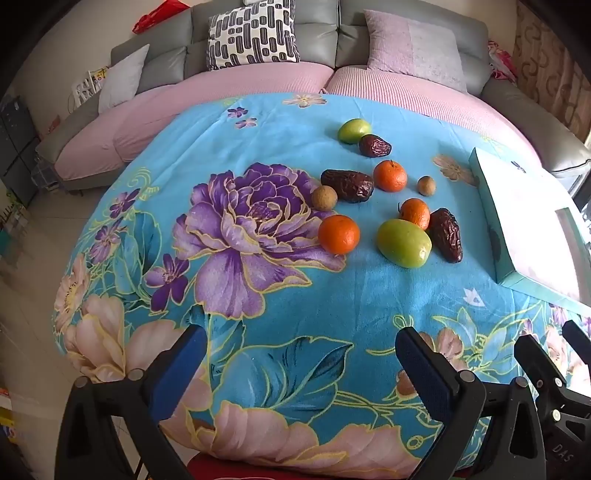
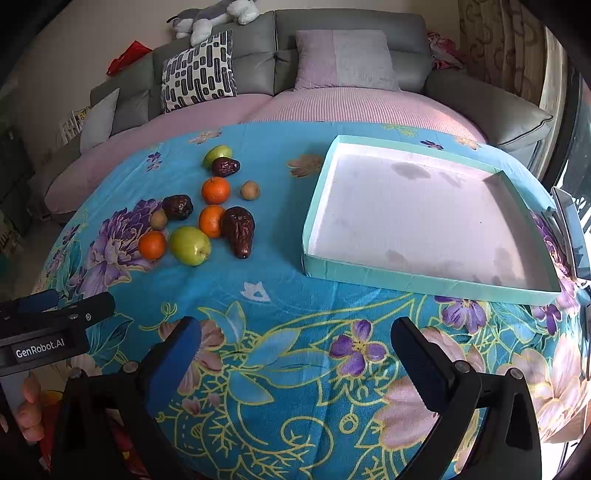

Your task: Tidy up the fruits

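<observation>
Both claws hang above the near edge of the bench, which is covered by a blue floral cloth (image 2: pixel 280 280). The left claw (image 1: pixel 301 354) stands wide with nothing between its blue pads; the right claw (image 2: pixel 295 347) is likewise spread wide and holds nothing. The two are side by side, and each shows at the edge of the other's view.

The fruits lie loose in one cluster on the cloth, left of the tray and apart from it. Nearest: a large green fruit (image 2: pixel 190 245), with an orange (image 2: pixel 152 244) just to its left and a dark wrinkled date (image 2: pixel 238 230) to its right. A second orange (image 2: pixel 211 220) sits touching that date. Further back lie a third orange (image 2: pixel 215 190), two small tan round fruits (image 2: pixel 250 190) (image 2: pixel 158 219), another date (image 2: pixel 178 206), and at the far end a smaller green fruit (image 2: pixel 218 155) against a third date (image 2: pixel 225 167).

The shallow teal tray (image 2: pixel 424 282) sits on the bench's right half, its white floor carrying no fruit. A grey sofa (image 2: pixel 332 33) stands behind.
</observation>
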The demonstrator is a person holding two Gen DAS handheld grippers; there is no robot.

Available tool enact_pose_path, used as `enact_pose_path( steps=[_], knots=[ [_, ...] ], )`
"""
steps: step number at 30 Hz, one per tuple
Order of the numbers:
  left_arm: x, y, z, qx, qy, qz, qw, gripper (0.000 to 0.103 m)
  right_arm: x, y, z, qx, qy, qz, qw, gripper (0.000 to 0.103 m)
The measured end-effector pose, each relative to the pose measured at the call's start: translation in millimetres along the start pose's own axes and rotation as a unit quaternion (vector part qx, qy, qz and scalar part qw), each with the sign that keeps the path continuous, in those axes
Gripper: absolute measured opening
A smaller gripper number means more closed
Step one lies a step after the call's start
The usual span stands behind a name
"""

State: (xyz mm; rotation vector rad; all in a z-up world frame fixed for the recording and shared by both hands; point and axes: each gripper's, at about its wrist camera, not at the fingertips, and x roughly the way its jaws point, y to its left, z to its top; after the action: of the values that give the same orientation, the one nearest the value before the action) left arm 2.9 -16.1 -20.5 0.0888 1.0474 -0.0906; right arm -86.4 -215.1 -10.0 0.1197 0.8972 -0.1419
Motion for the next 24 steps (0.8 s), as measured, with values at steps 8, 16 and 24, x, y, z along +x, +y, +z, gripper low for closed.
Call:
enact_pose_path(
  steps=[8,16,24],
  knots=[
    [-1.7,-11.0,-4.3,0.031,-0.005,0.017,0.9994,0.103,-2.2,-8.4,3.3,0.012,-0.014,0.006,1.000,0.102],
    [-1.9,-12.2,-6.2,0.037,-0.004,0.014,0.9992,0.103,-5.5,-16.4,3.5,0.027,-0.010,0.005,1.000,0.102],
    [-1.9,-11.8,-6.8,0.036,-0.002,0.011,0.9993,0.103,-2.9,-19.4,2.8,0.034,-0.003,0.002,0.999,0.102]
  ],
)
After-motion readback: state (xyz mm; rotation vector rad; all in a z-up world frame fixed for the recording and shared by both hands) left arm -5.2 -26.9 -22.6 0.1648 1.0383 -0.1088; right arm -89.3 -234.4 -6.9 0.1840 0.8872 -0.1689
